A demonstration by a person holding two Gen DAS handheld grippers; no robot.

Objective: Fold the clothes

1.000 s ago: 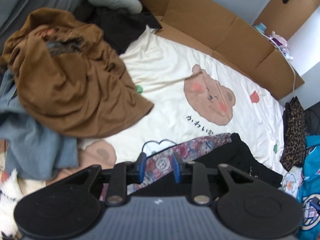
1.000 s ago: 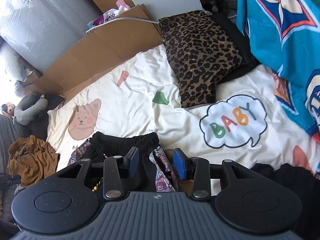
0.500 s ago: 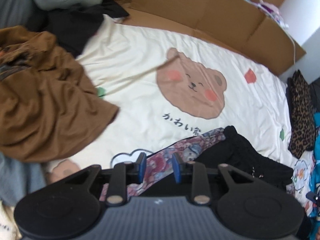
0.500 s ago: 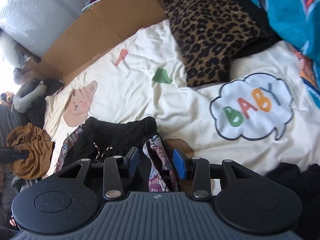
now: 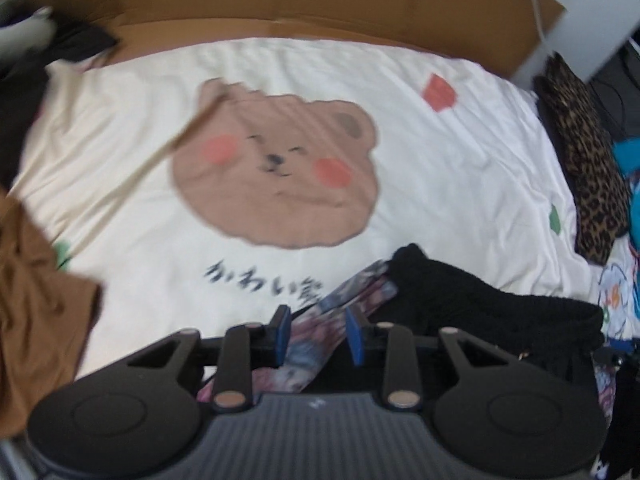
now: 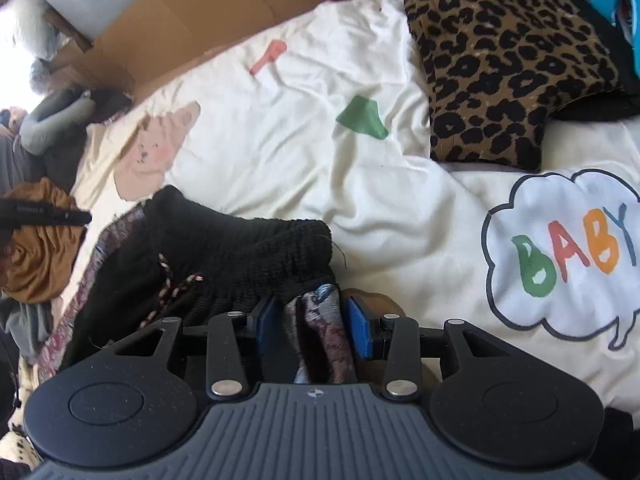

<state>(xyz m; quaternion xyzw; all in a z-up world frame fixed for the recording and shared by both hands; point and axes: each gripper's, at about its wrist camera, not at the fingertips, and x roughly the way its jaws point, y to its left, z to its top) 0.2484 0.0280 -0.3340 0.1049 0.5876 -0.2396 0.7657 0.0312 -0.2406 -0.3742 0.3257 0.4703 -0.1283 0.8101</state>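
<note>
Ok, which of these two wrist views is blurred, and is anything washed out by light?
Left wrist view: motion-smeared, the bear print and the writing under it soft, the gripper body sharp. Right wrist view: crisp on the leopard-print cushion, but the top-left corner is blown out to white; both bend straight edges, fisheye.

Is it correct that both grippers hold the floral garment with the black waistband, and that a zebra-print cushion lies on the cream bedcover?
Not quite: the cushion is leopard-print, as the right wrist view shows. The rest holds: the left gripper and the right gripper each grip the floral garment with the black waistband, and the cushion lies on the cream bedcover.
</note>
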